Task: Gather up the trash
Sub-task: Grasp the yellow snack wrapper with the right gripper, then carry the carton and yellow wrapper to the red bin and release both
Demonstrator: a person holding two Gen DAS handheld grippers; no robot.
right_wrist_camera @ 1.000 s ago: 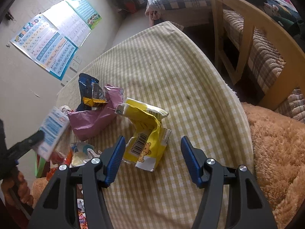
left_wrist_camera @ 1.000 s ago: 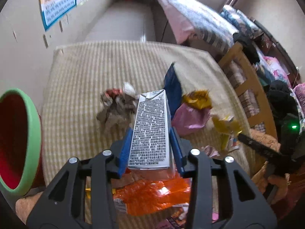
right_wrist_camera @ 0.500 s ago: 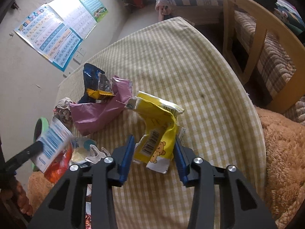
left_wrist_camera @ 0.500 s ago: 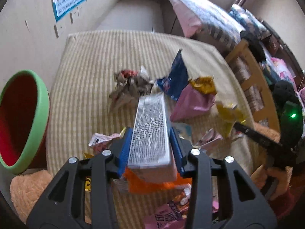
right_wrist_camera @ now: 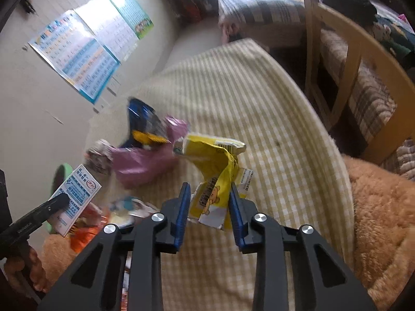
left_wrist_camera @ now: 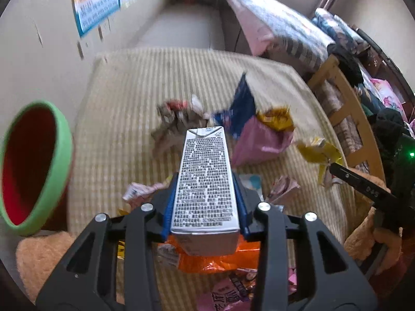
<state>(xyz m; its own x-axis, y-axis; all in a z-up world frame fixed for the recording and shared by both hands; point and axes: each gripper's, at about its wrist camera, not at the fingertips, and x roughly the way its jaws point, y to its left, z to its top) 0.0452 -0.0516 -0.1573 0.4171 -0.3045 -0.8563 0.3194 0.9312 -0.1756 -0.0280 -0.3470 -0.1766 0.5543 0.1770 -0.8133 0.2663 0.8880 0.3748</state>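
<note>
**Both grippers loaded over a littered table**

The left gripper (left_wrist_camera: 205,199) clamps a carton (left_wrist_camera: 205,184) above the checked tablecloth (left_wrist_camera: 124,98); the right gripper (right_wrist_camera: 208,202) pinches a yellow wrapper (right_wrist_camera: 215,171). Pink (left_wrist_camera: 259,142) and blue (left_wrist_camera: 241,108) bags lie beyond, a green-rimmed bin (left_wrist_camera: 64,140) to the left.

- A table under a yellow-checked cloth (right_wrist_camera: 272,119) carries the litter.
- Beyond the left fingers: a grey crumpled wrapper (left_wrist_camera: 176,124), a blue packet (left_wrist_camera: 241,106), a pink bag (left_wrist_camera: 259,140).
- Beneath those fingers: an orange wrapper (left_wrist_camera: 215,259).
- Left of them, at the table's edge, a green-rimmed red bin (left_wrist_camera: 31,165).
</note>
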